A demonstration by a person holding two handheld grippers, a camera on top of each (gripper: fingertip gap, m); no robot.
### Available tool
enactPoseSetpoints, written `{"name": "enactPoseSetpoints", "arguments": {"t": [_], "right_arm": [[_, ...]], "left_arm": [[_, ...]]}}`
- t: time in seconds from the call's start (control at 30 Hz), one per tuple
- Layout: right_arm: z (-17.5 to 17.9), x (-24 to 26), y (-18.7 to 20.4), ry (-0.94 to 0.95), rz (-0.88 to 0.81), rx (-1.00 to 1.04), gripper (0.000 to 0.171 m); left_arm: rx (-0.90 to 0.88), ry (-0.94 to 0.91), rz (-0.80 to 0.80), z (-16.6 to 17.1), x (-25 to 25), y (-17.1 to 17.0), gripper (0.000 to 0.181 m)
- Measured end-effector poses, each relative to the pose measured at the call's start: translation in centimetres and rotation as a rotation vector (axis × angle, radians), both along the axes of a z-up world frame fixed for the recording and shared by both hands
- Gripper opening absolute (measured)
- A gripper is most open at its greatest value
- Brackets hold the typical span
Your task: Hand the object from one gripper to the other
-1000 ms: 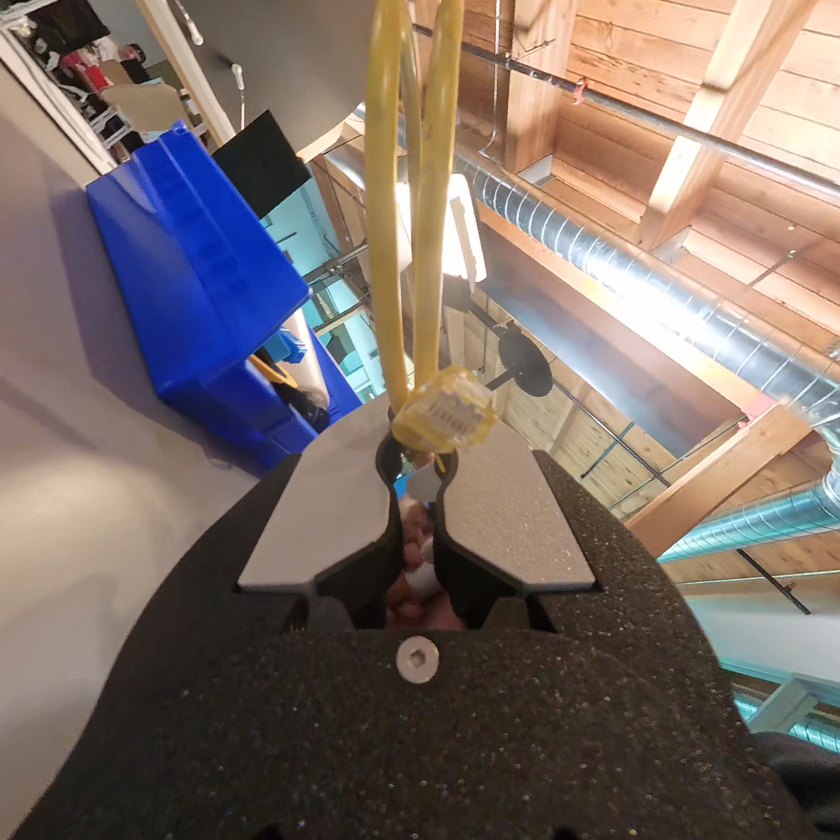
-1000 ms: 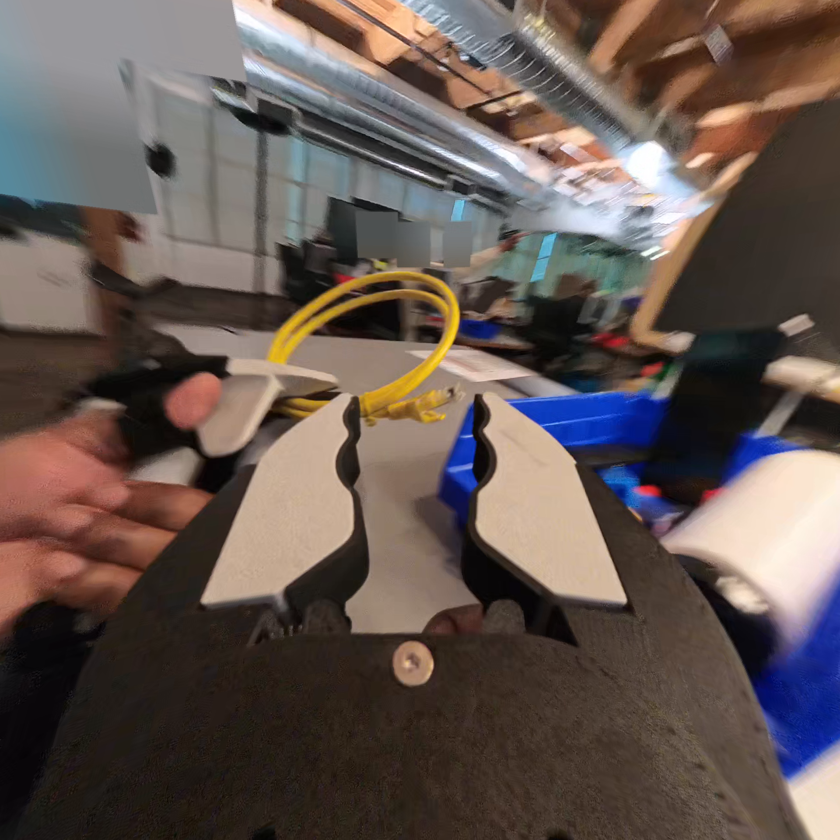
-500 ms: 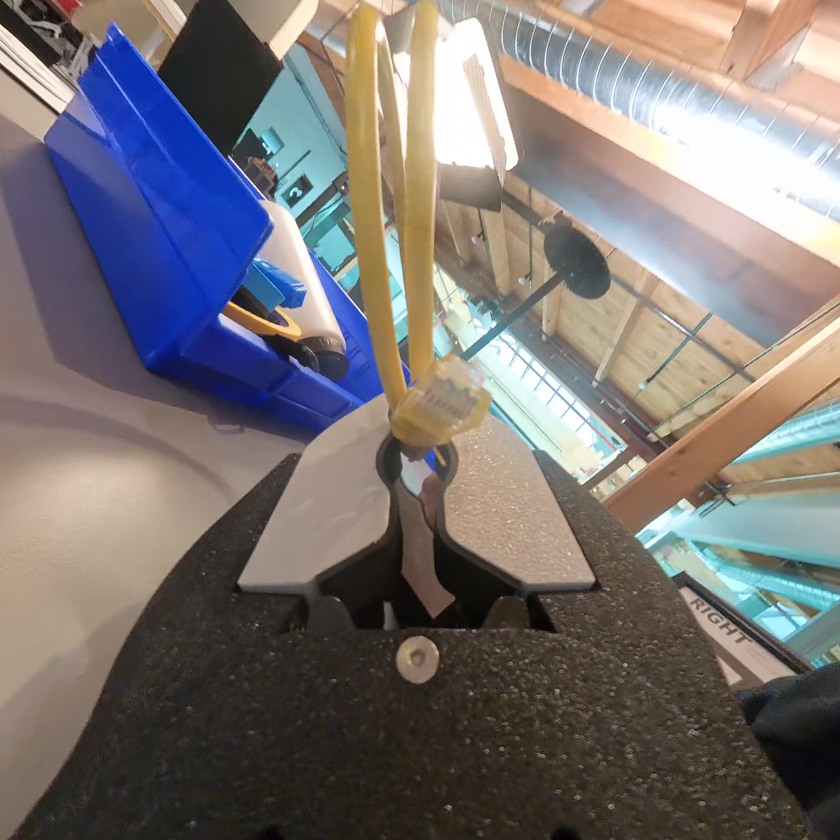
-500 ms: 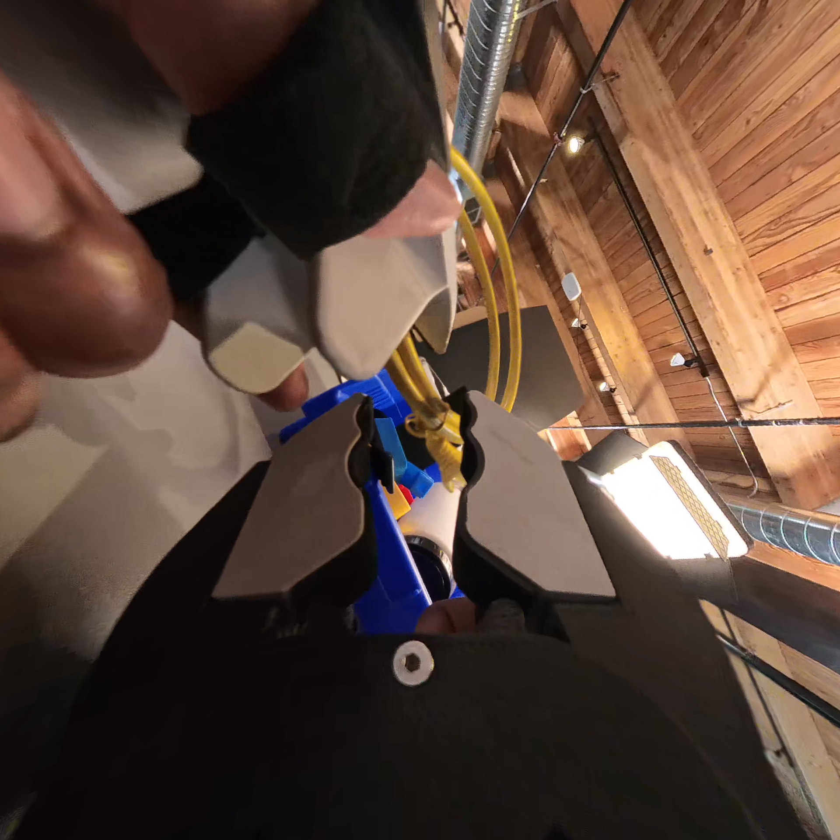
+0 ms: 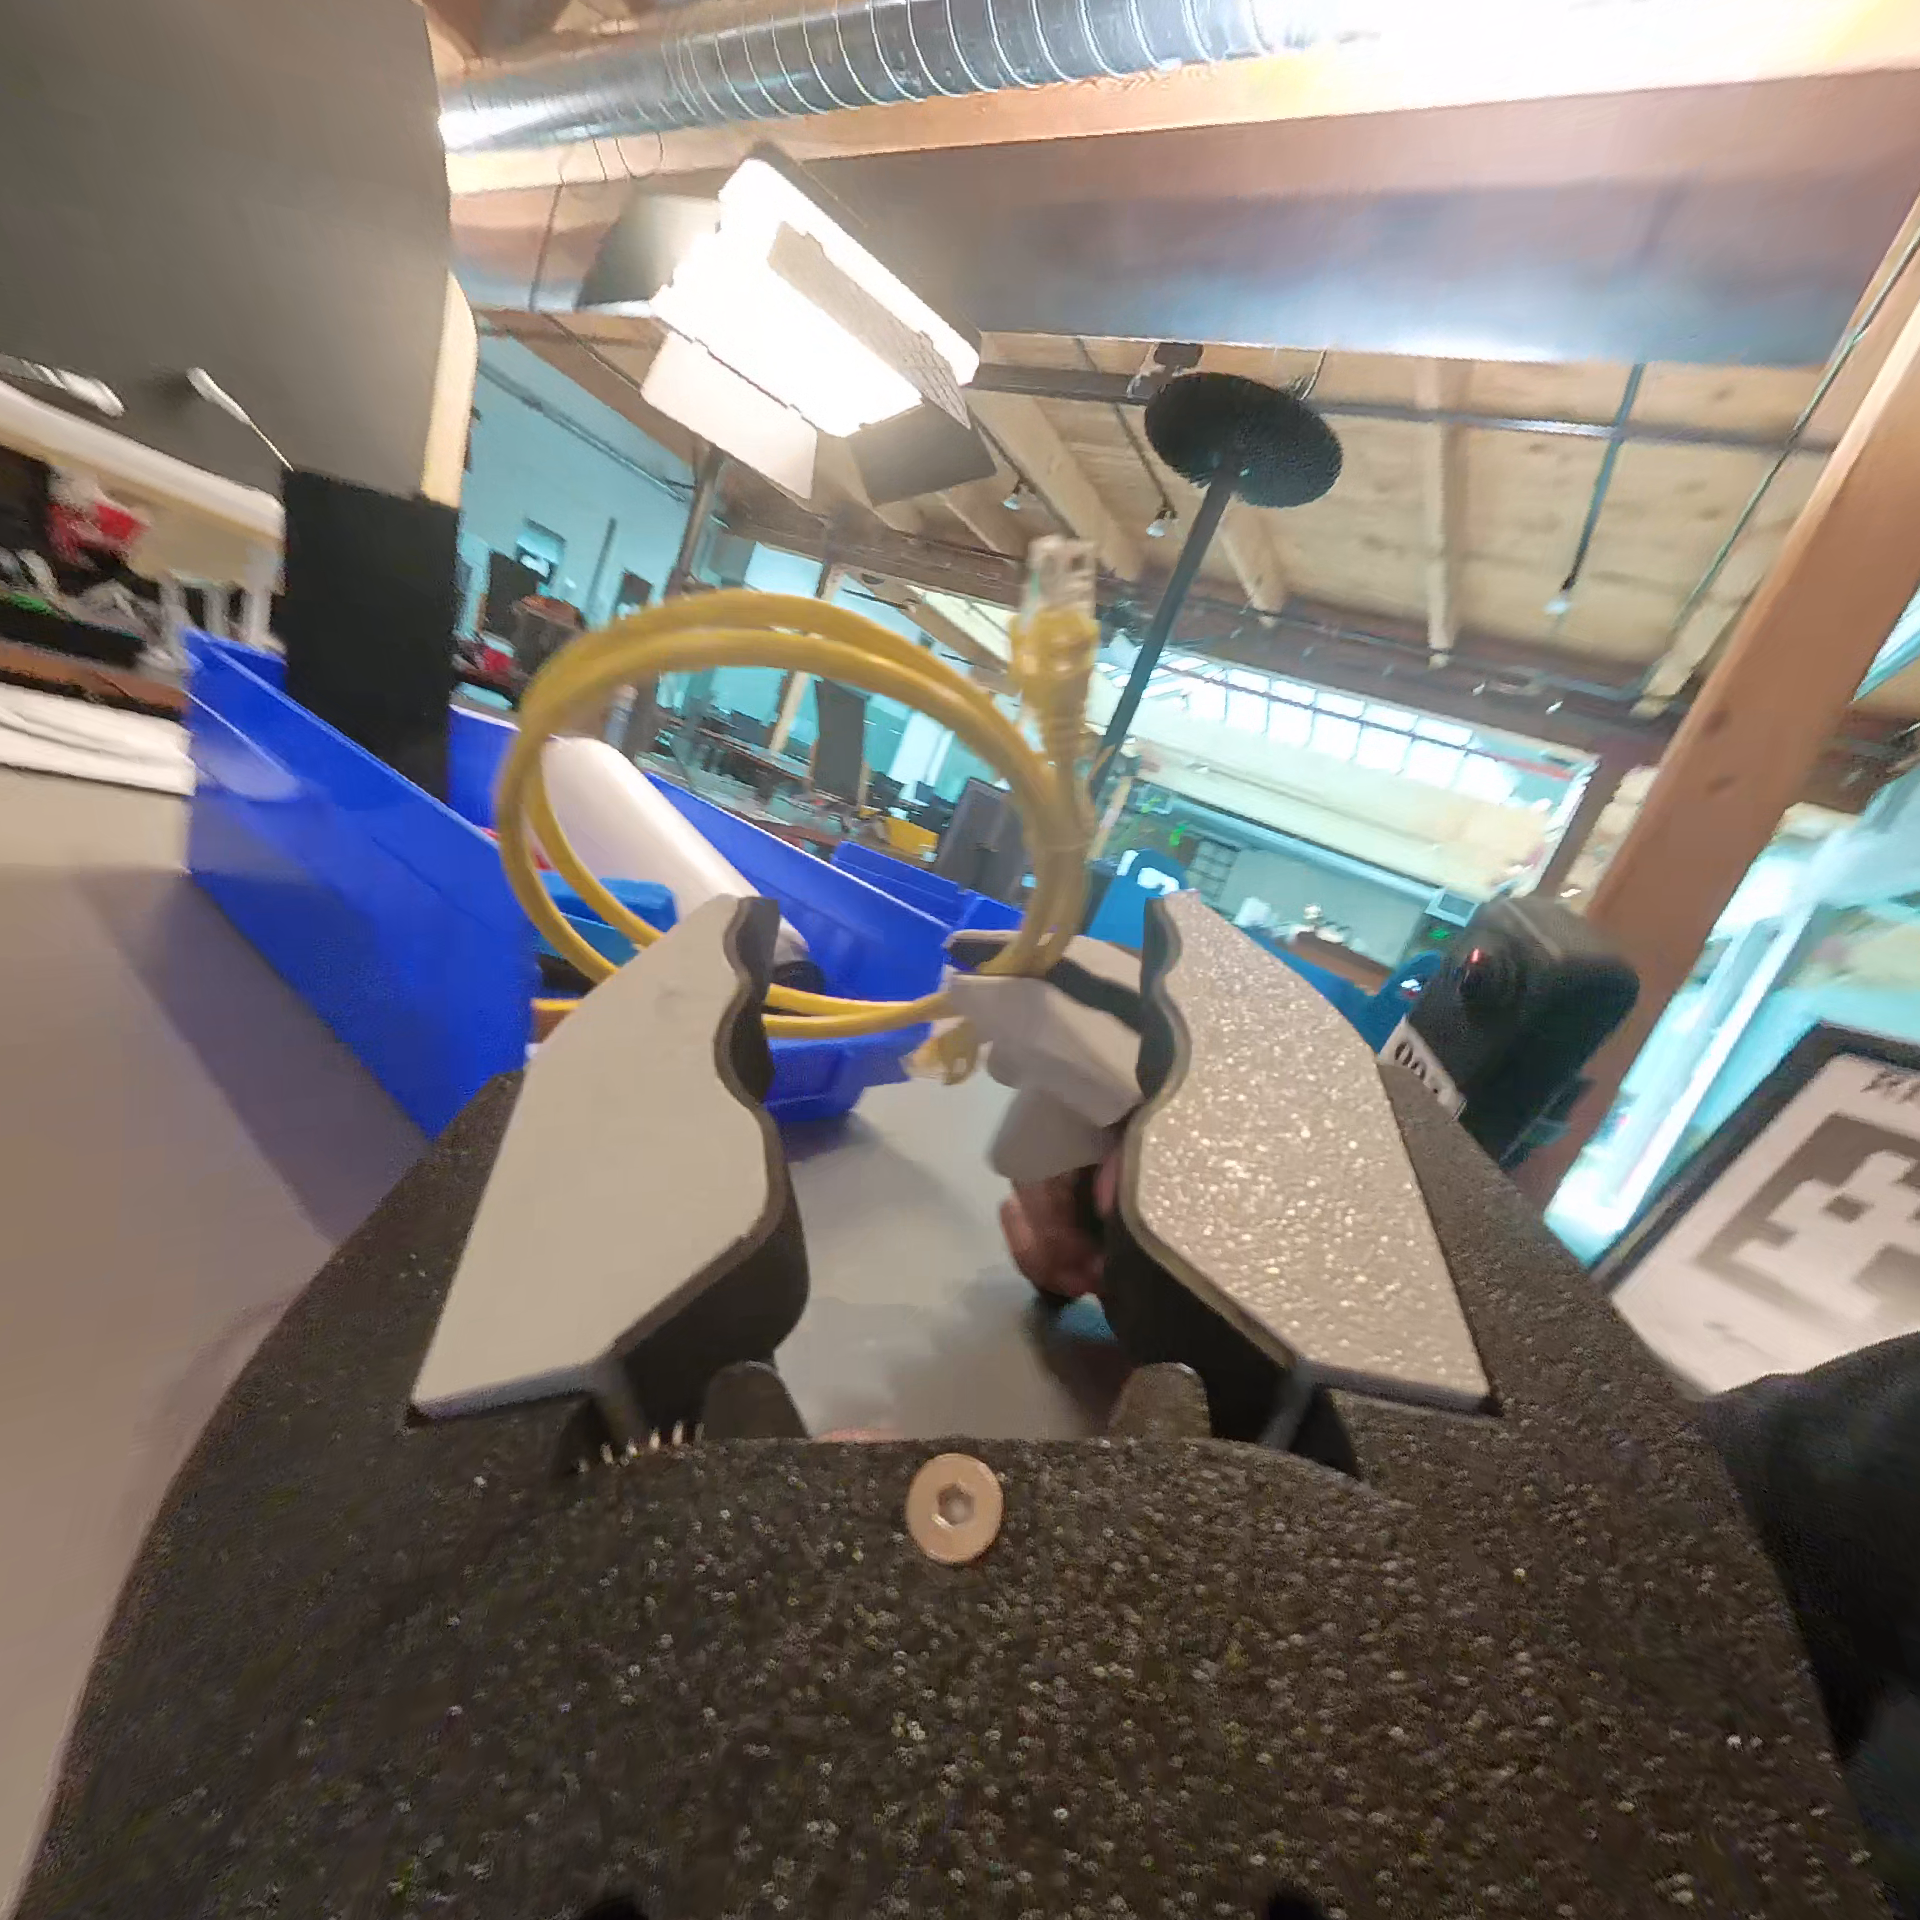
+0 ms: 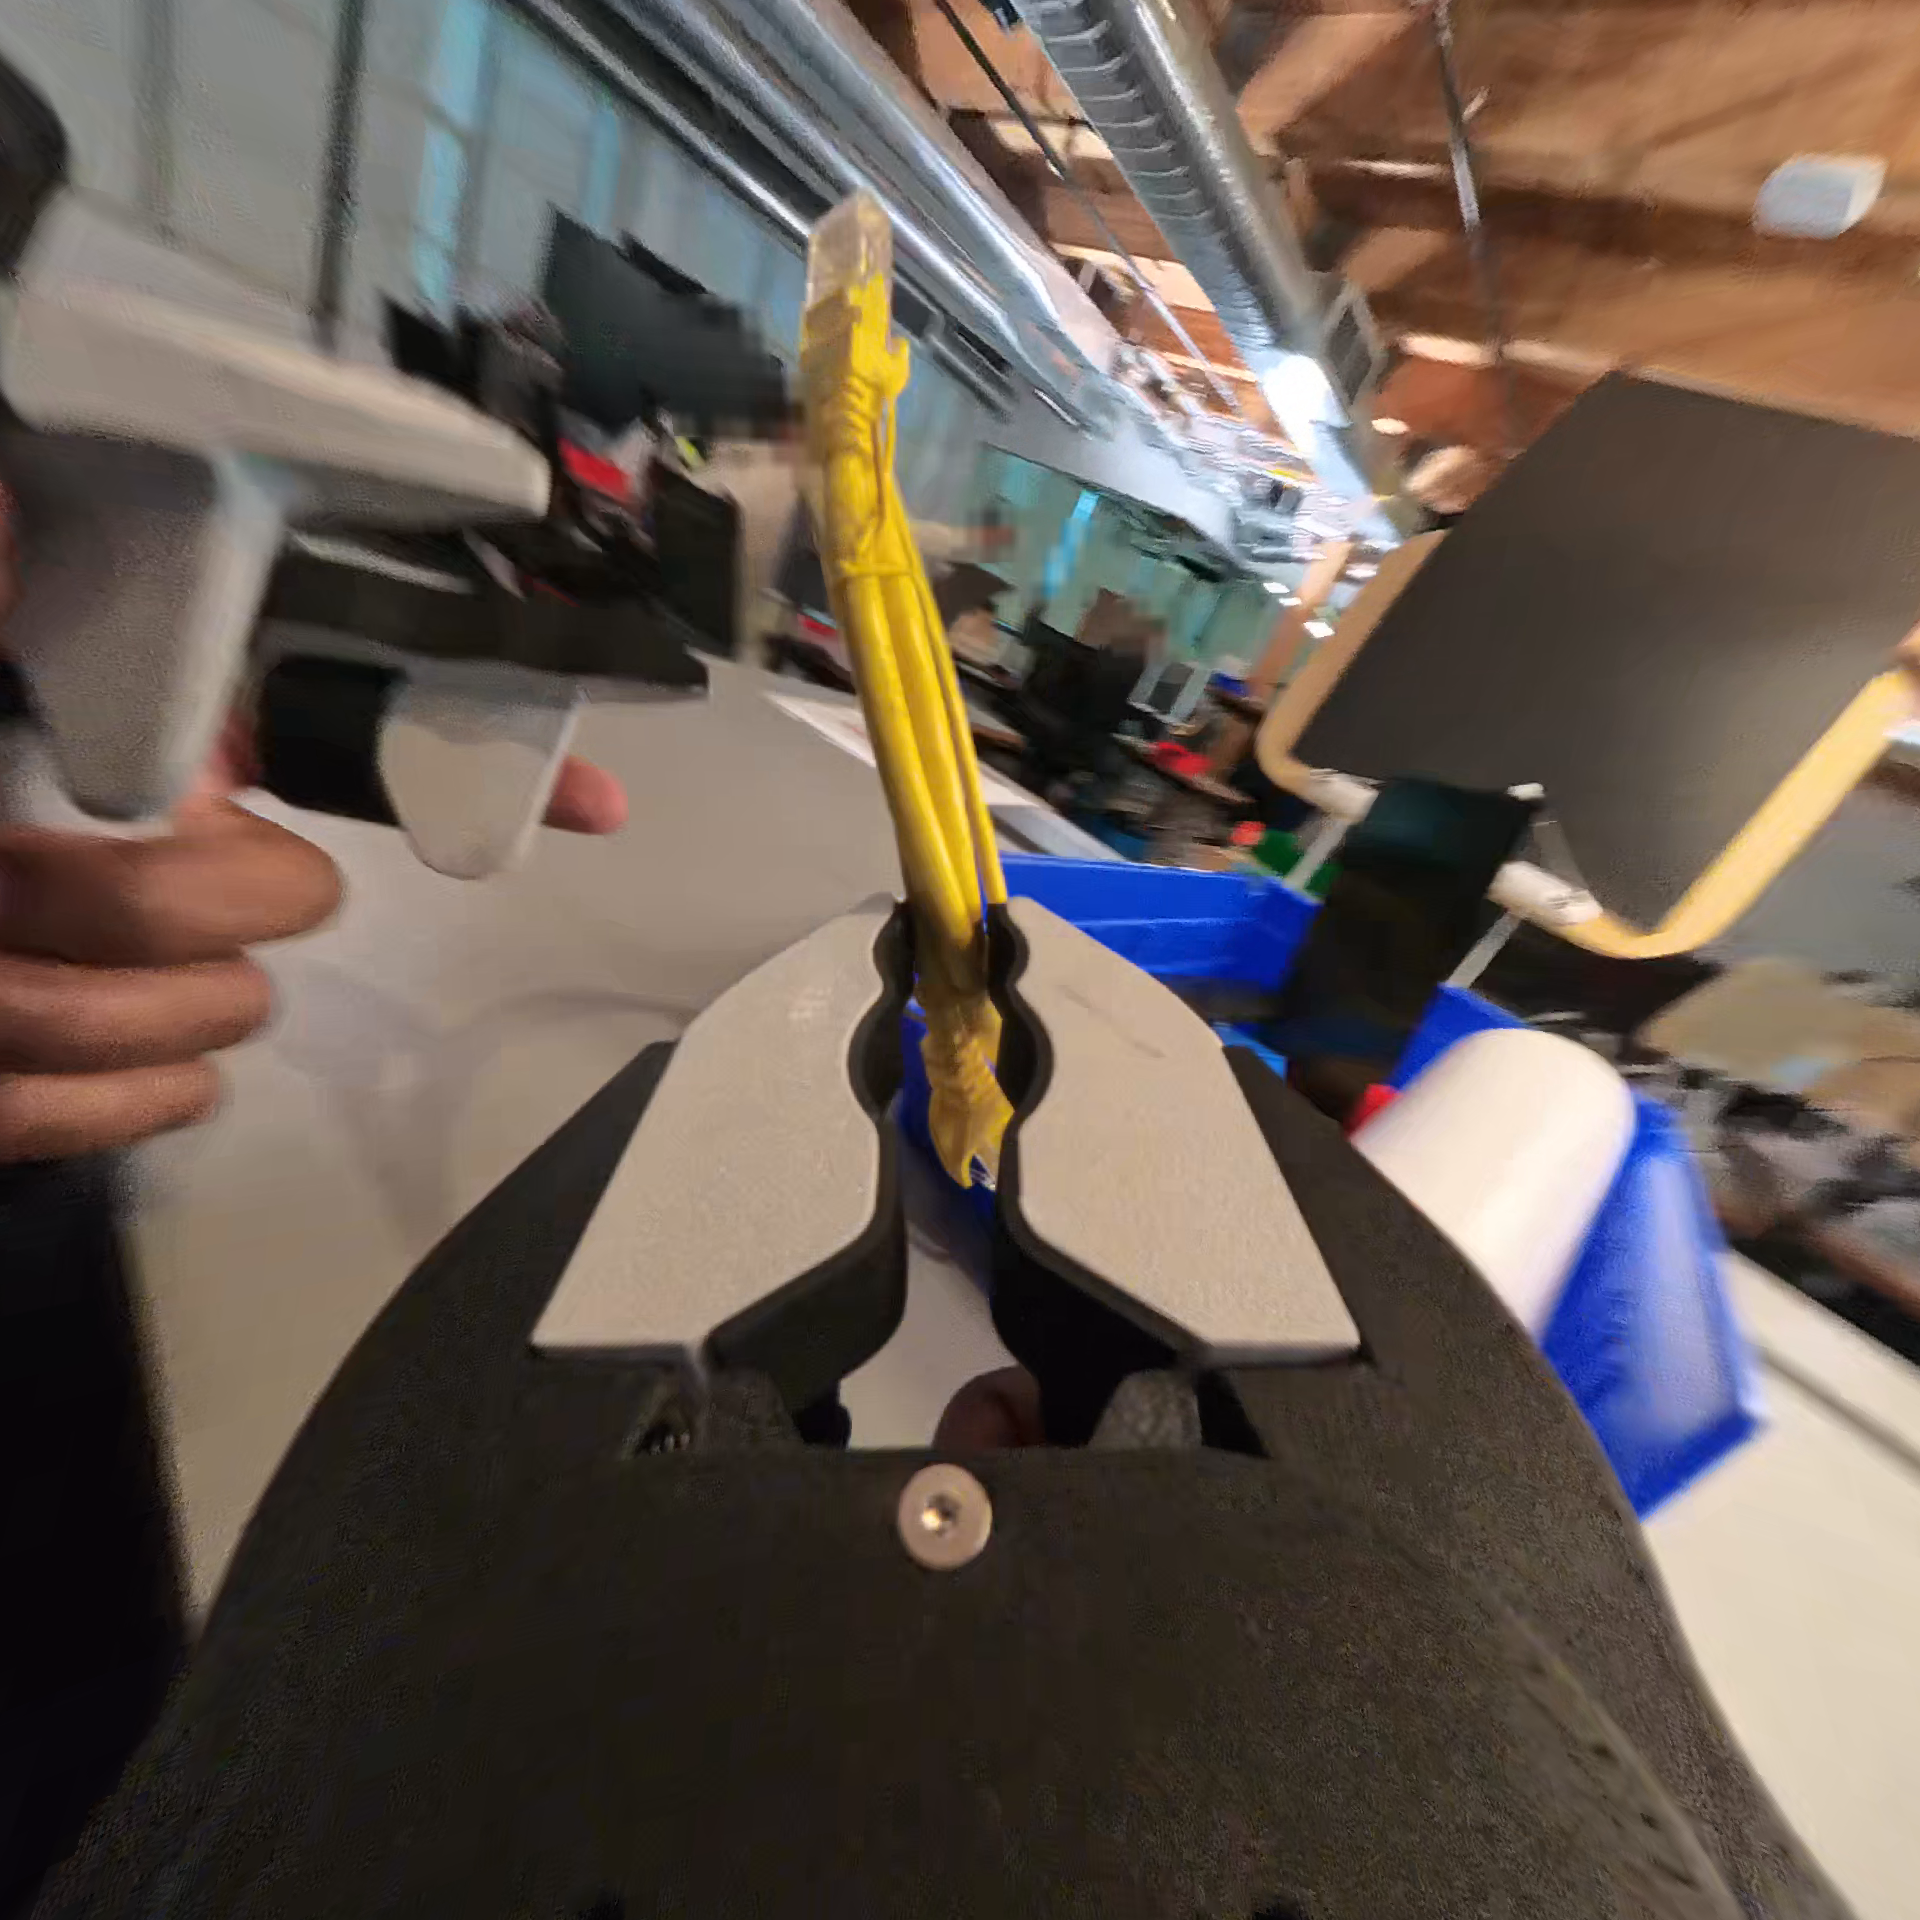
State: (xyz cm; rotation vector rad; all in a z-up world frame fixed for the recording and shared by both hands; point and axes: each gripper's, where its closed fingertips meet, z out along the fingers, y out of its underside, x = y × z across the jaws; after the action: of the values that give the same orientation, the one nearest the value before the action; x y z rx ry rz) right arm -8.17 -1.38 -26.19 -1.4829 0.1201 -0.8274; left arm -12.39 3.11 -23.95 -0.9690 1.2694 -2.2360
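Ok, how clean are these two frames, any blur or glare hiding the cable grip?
Left wrist view: bright panel light flares, edges smear, coiled yellow cable slightly soft. Right wrist view: background and the left gripper streak with motion blur; right gripper and the cable's pinched strands stay sharp.

Black foam-textured tongs [image 5: 951, 940], grey fingers [image 5: 623, 1174], silver screw [image 5: 954, 1521]

Wood ceiling [image 5: 1299, 436], metal duct [image 5: 831, 52], lit panel [image 5: 800, 322], prob. office bkgd.

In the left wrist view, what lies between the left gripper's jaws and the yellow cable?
Nothing solid: the left gripper gapes open, with only bare grey table between it and the yellow cable, gripped by the right gripper.
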Motion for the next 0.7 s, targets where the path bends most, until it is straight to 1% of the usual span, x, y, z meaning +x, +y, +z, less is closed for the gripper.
{"name": "enactPoseSetpoints", "arguments": {"t": [0.1,0.17,0.23,0.37,0.47,0.5,0.6,0.63,0.7], "right_arm": [[1.0,-1.1,-0.4,0.195,0.252,0.141,0.013],[1.4,-2.2,-0.6,0.344,0.447,0.206,0.013],[1.5,-3.2,-0.7,0.498,0.625,0.243,0.013],[0.8,-5.1,-0.2,0.706,0.834,0.214,0.013],[0.5,-6.2,0.0,0.767,0.908,0.179,0.013],[0.4,-6.2,0.0,0.777,0.911,0.175,0.013],[0.0,-5.7,0.2,0.825,0.888,0.169,0.013],[-0.1,-5.4,0.2,0.845,0.880,0.169,0.013],[-0.3,-4.8,0.4,0.871,0.846,0.178,0.014]], "left_arm": [[0.064,-0.068,0.075,0.5,-0.1,2.0,0.075],[0.088,-0.101,0.086,0.8,-0.4,3.0,0.075],[0.120,-0.110,0.073,0.7,-0.6,3.5,0.075],[0.200,-0.119,-0.017,0.1,-1.3,2.5,0.071],[0.273,-0.155,-0.010,-0.2,-1.7,2.3,0.063],[0.280,-0.175,-0.002,0.0,-1.9,2.5,0.056],[0.276,-0.173,-0.081,0.0,-2.7,2.3,0.016],[0.276,-0.158,-0.098,-0.2,-2.7,2.3,0.010],[0.285,-0.101,-0.098,-0.8,-2.2,2.4,0.009]]}}
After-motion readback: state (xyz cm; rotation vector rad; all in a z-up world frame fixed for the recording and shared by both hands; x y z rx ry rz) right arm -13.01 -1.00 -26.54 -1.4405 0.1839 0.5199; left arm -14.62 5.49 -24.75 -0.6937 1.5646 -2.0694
